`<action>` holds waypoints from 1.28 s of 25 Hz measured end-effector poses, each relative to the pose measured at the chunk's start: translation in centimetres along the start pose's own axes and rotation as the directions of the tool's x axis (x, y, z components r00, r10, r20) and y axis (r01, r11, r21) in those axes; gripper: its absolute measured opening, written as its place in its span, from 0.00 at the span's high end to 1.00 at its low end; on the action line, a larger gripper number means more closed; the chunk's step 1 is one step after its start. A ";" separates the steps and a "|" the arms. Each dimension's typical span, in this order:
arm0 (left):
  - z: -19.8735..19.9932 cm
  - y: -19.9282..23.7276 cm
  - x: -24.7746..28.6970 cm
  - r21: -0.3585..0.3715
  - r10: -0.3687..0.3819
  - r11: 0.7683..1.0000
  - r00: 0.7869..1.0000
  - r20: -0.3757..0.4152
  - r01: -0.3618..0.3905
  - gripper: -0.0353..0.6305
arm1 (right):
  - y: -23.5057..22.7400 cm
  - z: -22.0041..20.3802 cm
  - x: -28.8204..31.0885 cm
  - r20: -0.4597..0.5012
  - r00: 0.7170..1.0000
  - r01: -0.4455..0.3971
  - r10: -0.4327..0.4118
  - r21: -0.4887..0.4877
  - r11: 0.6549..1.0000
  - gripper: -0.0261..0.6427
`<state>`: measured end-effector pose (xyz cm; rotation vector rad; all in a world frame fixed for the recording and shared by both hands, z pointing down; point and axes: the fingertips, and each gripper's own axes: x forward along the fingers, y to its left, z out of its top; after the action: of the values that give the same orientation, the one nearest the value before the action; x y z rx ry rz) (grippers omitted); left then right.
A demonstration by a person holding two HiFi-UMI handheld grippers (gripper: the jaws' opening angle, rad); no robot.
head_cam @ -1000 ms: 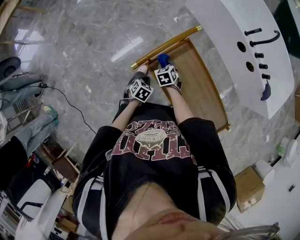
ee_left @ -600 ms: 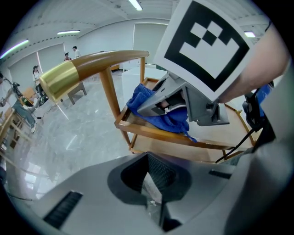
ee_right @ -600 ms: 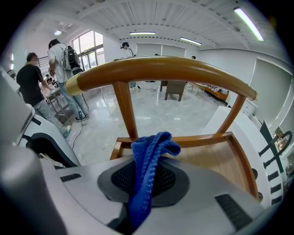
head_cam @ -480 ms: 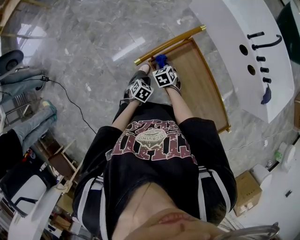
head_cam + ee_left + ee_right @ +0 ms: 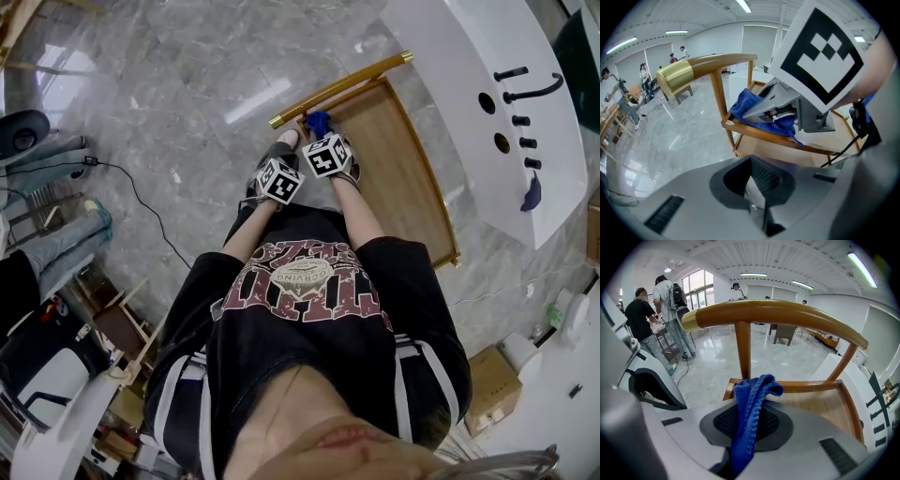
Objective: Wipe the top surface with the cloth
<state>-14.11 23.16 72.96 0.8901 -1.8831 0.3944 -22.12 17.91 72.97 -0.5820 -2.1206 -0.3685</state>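
The right gripper [image 5: 746,434], jaws clamped on a blue cloth [image 5: 752,394], holds it at the corner of the wooden trolley [image 5: 398,178] beside the handle rail [image 5: 339,86]. The left gripper [image 5: 756,187] sits alongside that rail's end, jaws closed, empty.

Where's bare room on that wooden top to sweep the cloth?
The brown wooden top is bare from the right gripper to its far rim beside the white counter. Crowded only at the gold handle corner: blue cloth, left gripper.
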 end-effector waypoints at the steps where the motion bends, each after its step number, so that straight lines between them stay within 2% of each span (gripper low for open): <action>1: 0.0 0.0 0.0 -0.001 0.001 1.000 1.000 -0.002 -0.001 0.87 | 0.0 0.0 0.0 0.002 1.000 -0.003 0.003 0.001 1.000 0.86; 13: 1.2 0.7 0.1 -0.039 -0.006 0.999 1.000 -0.003 0.006 0.87 | 0.8 -1.4 -1.3 0.013 1.000 -0.014 0.014 0.016 1.000 0.86; 24: 3.1 -1.2 0.9 0.058 -0.065 0.996 0.998 -0.007 0.065 0.87 | 0.6 -3.6 -2.7 0.016 1.000 -0.011 0.009 0.088 0.996 0.86; 32: 4.2 -1.2 1.4 0.082 -0.103 0.992 0.994 0.027 0.100 0.87 | 0.3 -4.8 -3.3 0.012 1.000 0.019 -0.020 0.113 0.993 0.86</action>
<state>-16.28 19.23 72.11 1.0468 -1.8519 0.3985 -17.04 15.03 72.99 -0.4993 -2.1451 -0.2542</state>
